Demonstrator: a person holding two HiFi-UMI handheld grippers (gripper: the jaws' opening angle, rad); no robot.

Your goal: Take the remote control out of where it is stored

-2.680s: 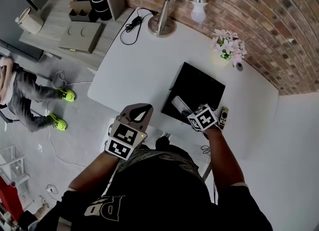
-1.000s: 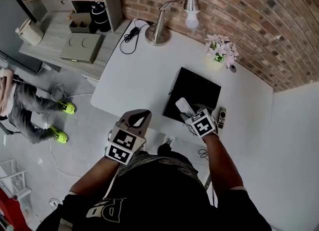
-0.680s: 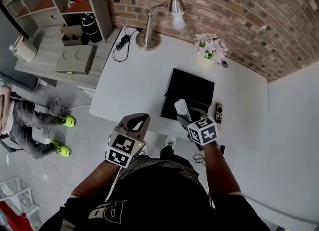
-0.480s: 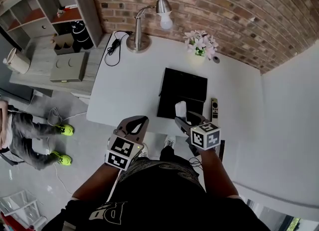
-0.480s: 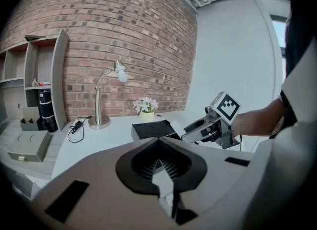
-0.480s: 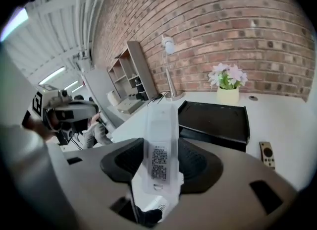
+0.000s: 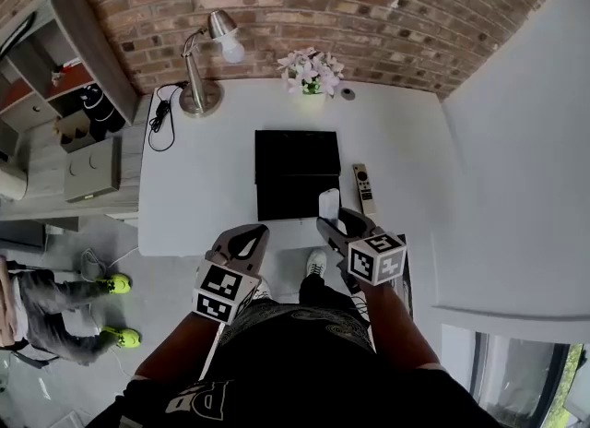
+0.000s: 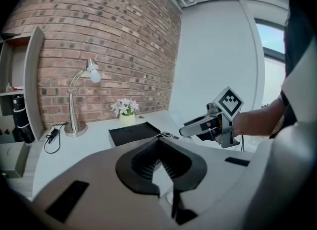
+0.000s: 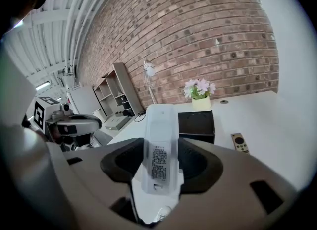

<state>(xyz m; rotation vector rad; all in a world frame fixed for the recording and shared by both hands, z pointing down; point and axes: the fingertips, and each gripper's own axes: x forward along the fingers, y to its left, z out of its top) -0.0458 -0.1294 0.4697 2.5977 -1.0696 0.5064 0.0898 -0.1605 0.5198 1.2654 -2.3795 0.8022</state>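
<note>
Head view: left gripper (image 7: 253,232), jaws together and empty, at the near edge of the white table (image 7: 207,186); black box (image 7: 295,172) mid-table; right gripper (image 7: 330,225) clamps a white remote control (image 7: 329,203) over the box's near right corner; second remote (image 7: 364,187) lies just right.

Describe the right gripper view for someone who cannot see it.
The right gripper grips a white remote control, label side up. Beyond, a white table holds a black box, a small remote and potted flowers by a brick wall.
</note>
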